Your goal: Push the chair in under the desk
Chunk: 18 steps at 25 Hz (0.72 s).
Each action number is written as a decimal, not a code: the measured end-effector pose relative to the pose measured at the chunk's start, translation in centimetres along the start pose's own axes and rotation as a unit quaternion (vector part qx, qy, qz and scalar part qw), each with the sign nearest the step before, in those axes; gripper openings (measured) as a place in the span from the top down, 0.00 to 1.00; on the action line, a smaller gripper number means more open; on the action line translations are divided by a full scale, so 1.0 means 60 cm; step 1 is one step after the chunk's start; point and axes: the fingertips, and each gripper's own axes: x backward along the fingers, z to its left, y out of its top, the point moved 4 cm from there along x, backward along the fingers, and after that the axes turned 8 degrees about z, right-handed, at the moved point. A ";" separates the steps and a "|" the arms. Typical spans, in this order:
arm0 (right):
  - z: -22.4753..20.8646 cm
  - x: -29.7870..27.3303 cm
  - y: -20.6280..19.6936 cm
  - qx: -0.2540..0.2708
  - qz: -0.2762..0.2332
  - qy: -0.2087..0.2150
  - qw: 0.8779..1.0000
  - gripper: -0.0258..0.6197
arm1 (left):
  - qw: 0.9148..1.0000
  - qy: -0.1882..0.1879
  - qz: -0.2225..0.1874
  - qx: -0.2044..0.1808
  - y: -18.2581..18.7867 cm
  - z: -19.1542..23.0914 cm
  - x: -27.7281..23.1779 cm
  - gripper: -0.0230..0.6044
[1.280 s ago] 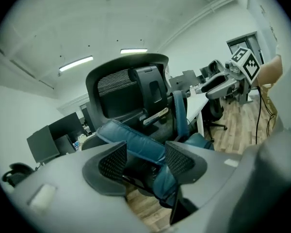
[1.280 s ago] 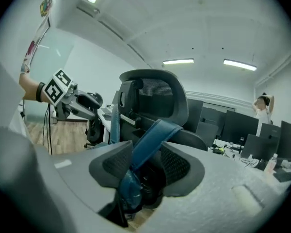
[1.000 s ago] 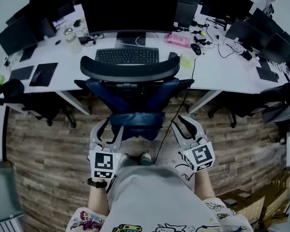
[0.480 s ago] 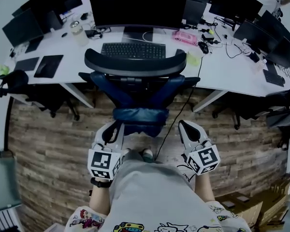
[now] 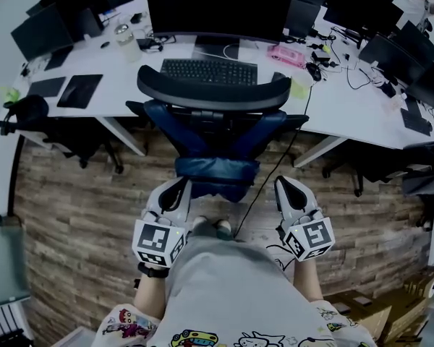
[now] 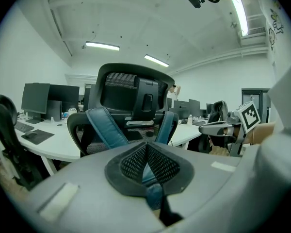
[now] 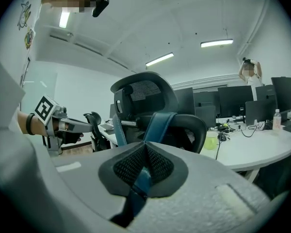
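Your left tool (image 5: 175, 188) has just closed its jaws; the pads meet on nothing, and the tip sits just beside the left edge of the blue lower pad (image 5: 217, 173). The chair (image 5: 213, 92) stands straight ahead with its back toward you, its width running left to right between your 2 tools. The table (image 5: 347, 110) lies directly beyond it, with the keyboard (image 5: 208, 71) in line. Your right tool (image 5: 286, 186), also just closed and empty, sits slightly clear of the pad's right side. The left is nearer, so I judge the push runs straight forward toward the table.
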 end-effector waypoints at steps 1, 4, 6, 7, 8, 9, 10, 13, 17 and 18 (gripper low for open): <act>0.001 -0.001 0.000 0.003 0.000 0.001 1.000 0.96 | 1.000 0.000 0.000 -0.001 -0.001 0.000 0.000 0.95; 0.004 0.000 0.003 0.011 0.001 0.001 1.000 0.96 | 1.000 -0.001 0.002 -0.003 -0.001 -0.001 0.000 0.95; 0.003 0.002 0.006 0.014 0.001 0.000 1.000 0.96 | 1.000 -0.003 0.000 -0.005 0.002 -0.003 0.000 0.95; 0.003 0.002 0.007 0.014 0.000 0.000 1.000 0.96 | 1.000 -0.004 -0.001 -0.006 0.003 -0.004 0.000 0.95; 0.002 0.002 0.007 0.014 -0.001 0.000 1.000 0.96 | 1.000 -0.005 -0.002 -0.006 0.004 -0.005 0.000 0.95; 0.001 0.002 0.006 0.013 -0.002 -0.001 1.000 0.96 | 1.000 -0.006 -0.002 -0.007 0.004 -0.006 -0.001 0.95; 0.000 0.002 0.006 0.012 -0.003 -0.001 1.000 0.96 | 1.000 -0.006 -0.002 -0.008 0.004 -0.007 -0.001 0.95; 0.000 0.001 0.004 0.009 -0.004 -0.002 1.000 0.96 | 1.000 -0.005 -0.001 -0.012 0.004 -0.010 -0.002 0.95; 0.001 0.001 0.002 0.006 -0.007 -0.005 1.000 0.96 | 1.000 -0.003 -0.002 -0.015 0.004 -0.008 -0.001 0.95; 0.001 0.000 0.003 0.004 -0.008 -0.006 1.000 0.96 | 1.000 -0.003 -0.003 -0.015 0.003 -0.007 -0.001 0.95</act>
